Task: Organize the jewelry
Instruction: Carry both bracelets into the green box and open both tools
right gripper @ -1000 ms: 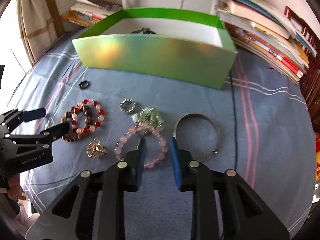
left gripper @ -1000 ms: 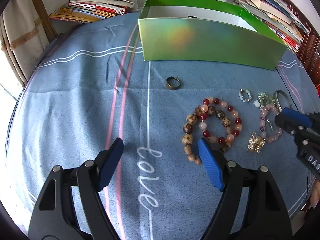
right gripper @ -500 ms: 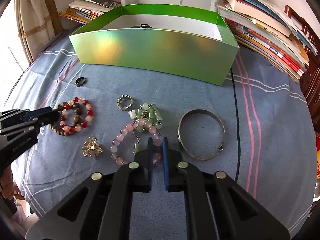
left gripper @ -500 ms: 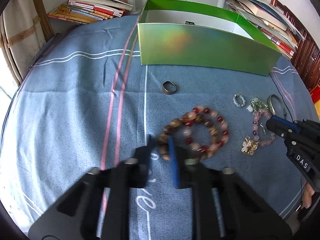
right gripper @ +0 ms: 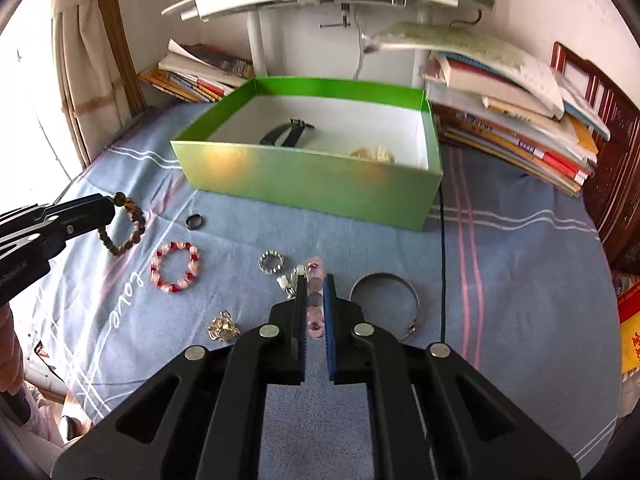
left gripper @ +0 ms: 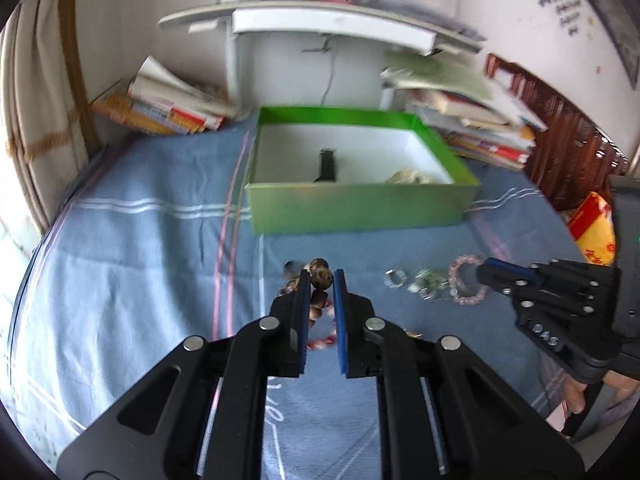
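Both claws had just closed and lifted: left claw (left gripper: 321, 282) pinching the brown bracelet (right gripper: 128, 224), right claw (right gripper: 316, 292) pinching the pink bracelet (right gripper: 315, 300), box (right gripper: 312, 184) at twelve o'clock next.

Green box (right gripper: 312, 184); blue cloth (right gripper: 500, 280) striped pink and white.

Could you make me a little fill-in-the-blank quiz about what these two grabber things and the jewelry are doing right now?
1. The left gripper is shut on the ____ bead bracelet.
2. The right gripper is shut on the ____ bead bracelet.
3. The red and pink bracelet lies on the ____ cloth.
4. A dark strap lies inside the ____ box.

Missing words: brown; pink; blue; green
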`<state>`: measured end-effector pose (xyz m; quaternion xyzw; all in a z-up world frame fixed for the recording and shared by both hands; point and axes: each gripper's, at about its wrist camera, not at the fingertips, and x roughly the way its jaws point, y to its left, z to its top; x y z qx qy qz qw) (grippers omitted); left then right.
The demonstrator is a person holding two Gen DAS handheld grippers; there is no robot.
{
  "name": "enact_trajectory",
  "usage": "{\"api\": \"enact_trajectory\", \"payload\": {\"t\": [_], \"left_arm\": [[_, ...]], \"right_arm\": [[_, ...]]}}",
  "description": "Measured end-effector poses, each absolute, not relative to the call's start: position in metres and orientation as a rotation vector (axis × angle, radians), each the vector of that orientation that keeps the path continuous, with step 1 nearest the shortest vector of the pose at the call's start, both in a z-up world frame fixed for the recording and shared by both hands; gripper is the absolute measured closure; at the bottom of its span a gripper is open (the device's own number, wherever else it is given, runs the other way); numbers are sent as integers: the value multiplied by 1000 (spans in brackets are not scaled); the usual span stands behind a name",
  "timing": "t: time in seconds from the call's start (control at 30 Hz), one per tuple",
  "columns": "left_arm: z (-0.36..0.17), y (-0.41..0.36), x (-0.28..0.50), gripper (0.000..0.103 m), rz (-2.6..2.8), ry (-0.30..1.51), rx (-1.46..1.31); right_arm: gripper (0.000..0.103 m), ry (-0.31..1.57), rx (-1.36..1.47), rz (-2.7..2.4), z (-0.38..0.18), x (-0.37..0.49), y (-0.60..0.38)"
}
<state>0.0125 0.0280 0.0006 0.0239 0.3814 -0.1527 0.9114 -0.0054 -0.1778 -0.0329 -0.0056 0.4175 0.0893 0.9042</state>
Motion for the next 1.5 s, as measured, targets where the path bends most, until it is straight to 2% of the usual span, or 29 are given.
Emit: {"api": "enact_trajectory", "payload": {"t": [0.17,0.37,0.47,0.53,0.6,0.67,1.07,1.33,1.43,1.5], "left_arm": [[-10,24,19,91,-318,832,58],[-61,45,39,91,-183,990,60],[-78,57,41,91,-141,1040,48],[-81,65,41,88,-123,1047,38],[-82,71,42,80,-107,1047,34],[-83,72,43,73,-98,1047,37],[-88,54,43,59,-127,1060,78],[-88,51,44,60,-131,1056,85],[-88,48,42,68,-144,1049,89],[-88,46,41,78,-154,1045,91]], "right_arm": [[95,882,-7,189,-38,-4,-176],[95,980,-8,134,-66,0,-186],[90,1013,-11,123,-75,-1,-189],[83,1032,-8,115,-80,-2,-192],[77,1033,-4,109,-82,-3,-194],[77,1031,2,113,-82,-4,-194],[77,1046,-15,135,-89,1,-182],[78,1046,-41,138,-89,-1,-177],[88,1043,-43,156,-89,-2,-175],[94,1041,-43,168,-89,-2,-173]]}}
